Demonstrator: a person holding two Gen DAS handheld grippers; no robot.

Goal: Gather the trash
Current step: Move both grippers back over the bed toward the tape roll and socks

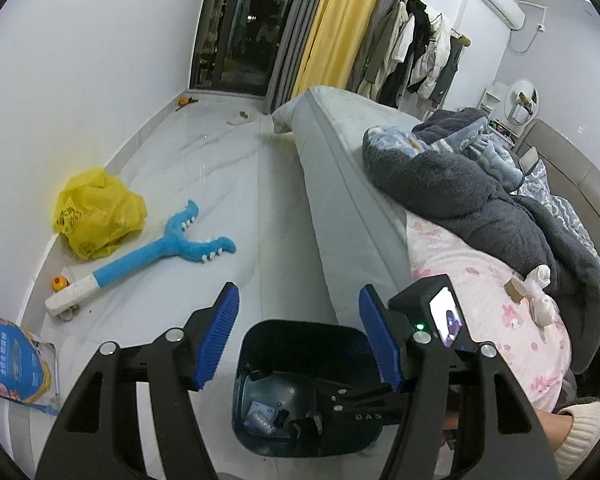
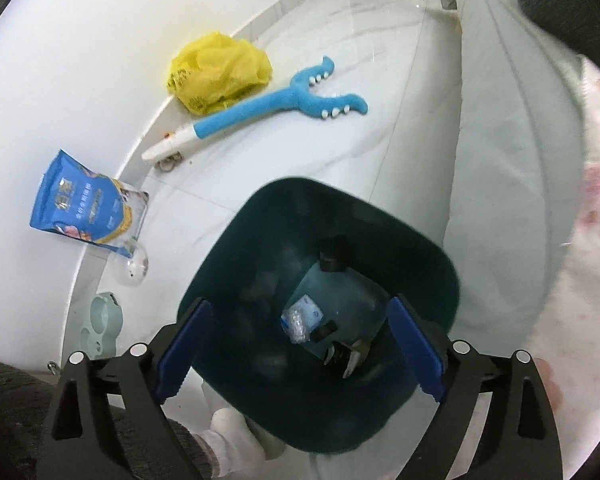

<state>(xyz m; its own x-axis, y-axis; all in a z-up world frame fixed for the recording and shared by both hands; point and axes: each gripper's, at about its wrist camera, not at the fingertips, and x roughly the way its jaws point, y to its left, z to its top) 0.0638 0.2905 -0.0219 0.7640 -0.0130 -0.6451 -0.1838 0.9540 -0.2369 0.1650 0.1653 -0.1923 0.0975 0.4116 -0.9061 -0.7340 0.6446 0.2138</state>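
Note:
A dark teal trash bin stands on the white floor beside the bed. Inside it lie a clear bottle with a black cap and a crumpled white-and-blue wrapper. My right gripper hangs open over the bin's mouth with nothing between its blue pads. My left gripper is also open and holds nothing, and the bin sits just beyond and below it. A yellow plastic bag and a blue printed pouch lie by the wall.
A blue-and-white toy grabber lies on the floor near the yellow bag. The bed on the right carries blankets, a cardboard roll and white tissue. A clear ball and a pale green piece rest by the wall.

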